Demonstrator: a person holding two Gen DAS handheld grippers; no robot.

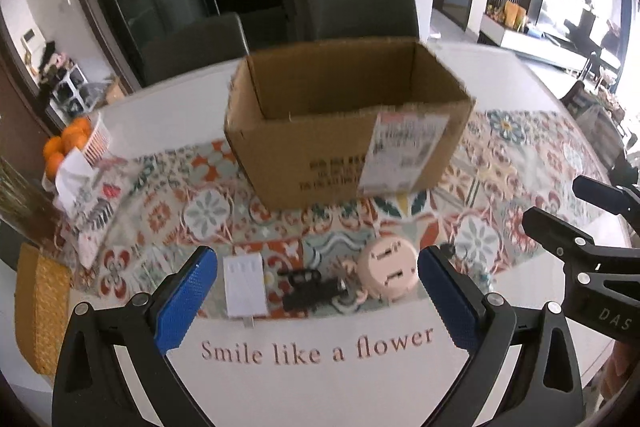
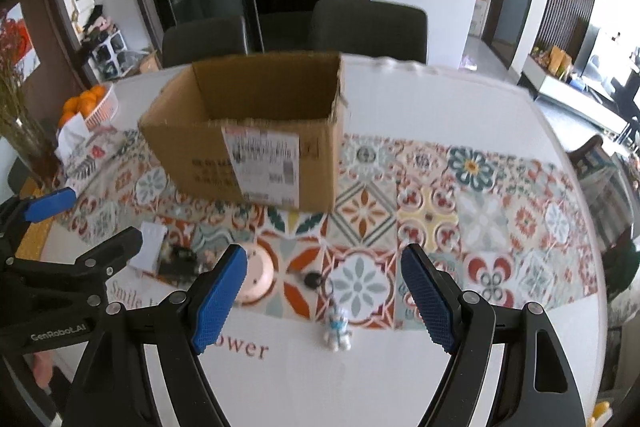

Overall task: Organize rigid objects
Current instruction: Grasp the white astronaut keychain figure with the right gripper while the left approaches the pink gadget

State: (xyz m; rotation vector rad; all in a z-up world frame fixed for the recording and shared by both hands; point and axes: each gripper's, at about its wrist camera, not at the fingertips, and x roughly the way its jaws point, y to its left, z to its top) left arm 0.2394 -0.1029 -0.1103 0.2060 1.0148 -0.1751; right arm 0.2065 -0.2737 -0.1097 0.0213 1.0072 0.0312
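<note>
So both claws are spread wide and holding nothing right now, hovering low over the near edge of the table (image 1: 460, 63). The left gripper (image 1: 318, 279) is lined up over a row of small stuff sitting where the patterned mat (image 1: 500, 163) meets the white strip: a white charger block (image 1: 244, 285), a black clip-looking thing (image 1: 308, 287) and a round pink adapter (image 1: 386, 273), all close together. The right gripper (image 2: 322, 285) has a little white and blue figure keychain (image 2: 337, 327) between its fingers, with its dark round end (image 2: 313, 279) lying a bit further in. The open cardboard box (image 1: 344, 123) stands upright behind all of it, looks empty from here, and I'd guess that's where everything goes. If I were doing it, I'd take one item at a time, come straight down and square the pads on the flat sides of the charger, since the neighbours are near enough to get bumped. Plenty of bare mat to the right of the box for swinging around; the left side has a tissue pack (image 1: 78, 183) and an orange basket (image 1: 86, 139), so keep away from there
</note>
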